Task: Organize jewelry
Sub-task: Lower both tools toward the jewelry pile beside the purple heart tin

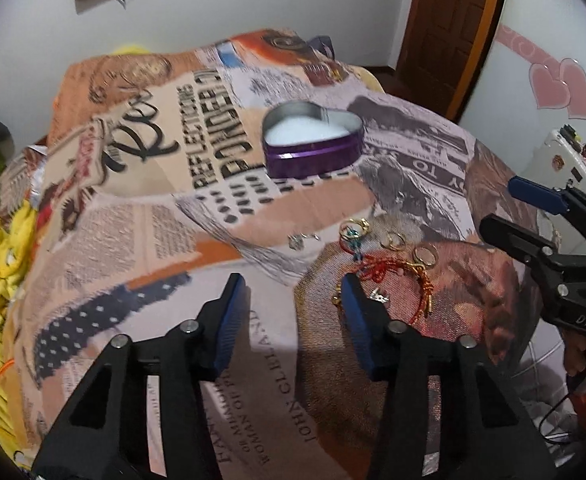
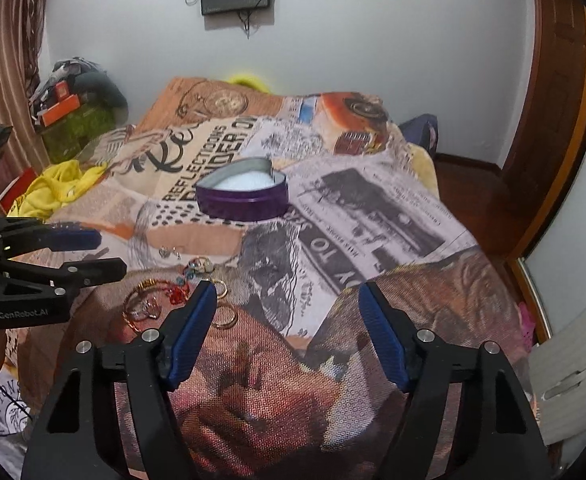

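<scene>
Left tongs (image 1: 293, 286): released, jaws spread, empty, low over the bed's printed blanket (image 1: 141, 216).
Right tongs (image 2: 287, 294): released, spread wide, empty.
Jewelry pile (image 1: 389, 256): rings, red-and-gold bracelet (image 1: 409, 276) and small charms lie loose on the blanket, touching the tip of the left tongs' right finger.
Heart-shaped tin (image 1: 313, 140): open, white lining, beyond the pile, well apart.
Bearing: pile sits ahead-right of left tongs, ahead-left of right tongs.
Nearer: probably the left.
</scene>
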